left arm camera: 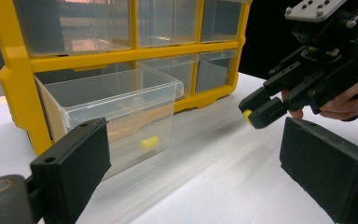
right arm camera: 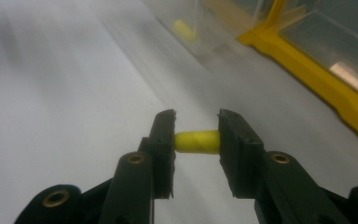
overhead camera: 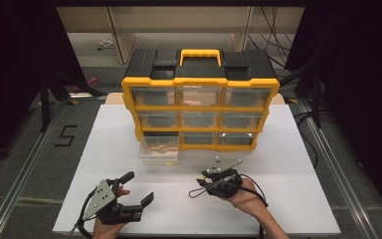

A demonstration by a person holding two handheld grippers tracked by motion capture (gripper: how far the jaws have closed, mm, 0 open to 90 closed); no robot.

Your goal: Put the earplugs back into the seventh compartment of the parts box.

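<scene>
A yellow and black organizer [overhead camera: 200,99] with clear drawers stands at the back of the white table [overhead camera: 119,134]. Its bottom-left drawer [overhead camera: 158,148] is pulled out, and a yellow earplug [left arm camera: 148,143] lies inside it. My right gripper [right arm camera: 196,142] is shut on a second yellow earplug [right arm camera: 197,141], held end to end between the jaws just above the table. In the high view the right gripper [overhead camera: 202,182] sits right of centre, in front of the organizer. Near the front left, my left gripper [overhead camera: 138,187] is open, with nothing between its fingers [left arm camera: 72,156].
The person's hands [overhead camera: 243,196] come in at the table's front edge. Dark curtains flank both sides. Cables [overhead camera: 273,42] and wooden legs lie on the floor behind the organizer. A "5" mark [overhead camera: 65,135] is taped on the floor at left.
</scene>
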